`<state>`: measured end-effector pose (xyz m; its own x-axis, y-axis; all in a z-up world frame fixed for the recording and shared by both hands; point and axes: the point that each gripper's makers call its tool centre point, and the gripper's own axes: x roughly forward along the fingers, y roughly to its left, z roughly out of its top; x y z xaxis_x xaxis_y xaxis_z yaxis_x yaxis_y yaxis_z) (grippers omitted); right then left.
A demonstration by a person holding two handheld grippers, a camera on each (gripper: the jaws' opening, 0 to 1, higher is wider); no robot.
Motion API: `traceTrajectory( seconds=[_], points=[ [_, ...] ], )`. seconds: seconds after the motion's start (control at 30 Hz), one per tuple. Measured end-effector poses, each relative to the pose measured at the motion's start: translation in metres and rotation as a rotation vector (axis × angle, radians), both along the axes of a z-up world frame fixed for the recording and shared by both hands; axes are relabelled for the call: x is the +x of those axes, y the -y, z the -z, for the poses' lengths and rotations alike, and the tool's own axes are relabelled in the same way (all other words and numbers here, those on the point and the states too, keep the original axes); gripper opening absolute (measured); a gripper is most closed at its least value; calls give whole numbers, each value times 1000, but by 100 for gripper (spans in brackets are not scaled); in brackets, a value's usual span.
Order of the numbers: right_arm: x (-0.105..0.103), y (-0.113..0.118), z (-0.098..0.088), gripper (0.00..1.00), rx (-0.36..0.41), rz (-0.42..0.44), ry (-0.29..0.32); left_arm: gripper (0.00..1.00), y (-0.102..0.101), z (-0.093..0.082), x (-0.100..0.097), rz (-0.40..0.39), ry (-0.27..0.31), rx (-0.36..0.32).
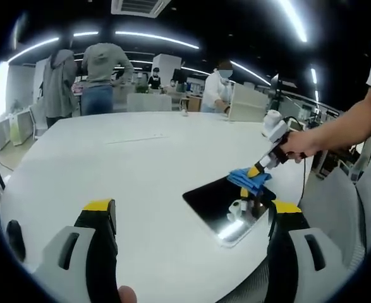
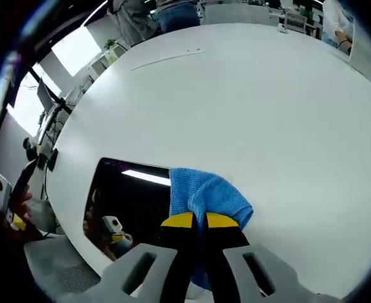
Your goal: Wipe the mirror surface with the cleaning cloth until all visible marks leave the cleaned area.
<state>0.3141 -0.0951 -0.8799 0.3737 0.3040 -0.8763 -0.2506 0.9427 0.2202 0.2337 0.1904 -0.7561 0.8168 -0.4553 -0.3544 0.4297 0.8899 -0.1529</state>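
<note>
A dark rectangular mirror [image 1: 222, 206] lies flat on the white table [image 1: 141, 164], reflecting ceiling lights. My right gripper [image 1: 255, 173] comes in from the right, held by a hand, and presses a blue cleaning cloth [image 1: 248, 179] onto the mirror's far right part. In the right gripper view the yellow-tipped jaws are shut on the blue cloth [image 2: 205, 192], which rests at the right edge of the mirror [image 2: 125, 202]. My left gripper [image 1: 191, 218] stands open above the table's near edge, short of the mirror, with nothing between its fingers.
The round white table [image 2: 255, 95] stretches away behind the mirror. Several people [image 1: 103, 76] stand at desks beyond its far edge. A person's arm [image 1: 337, 129] reaches in from the right. Chairs and a floor stand [image 2: 43, 148] lie off the table's edge.
</note>
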Motion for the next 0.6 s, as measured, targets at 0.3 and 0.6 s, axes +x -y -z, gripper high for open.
traceTrajectory(
  seconds=[0.3, 0.6],
  points=[
    [11, -1, -1, 0, -1, 1, 3, 99, -4, -4, 3, -12, 2, 4],
    [17, -2, -1, 0, -16, -11, 5, 99, -10, -4, 7, -22, 6, 5]
  ],
)
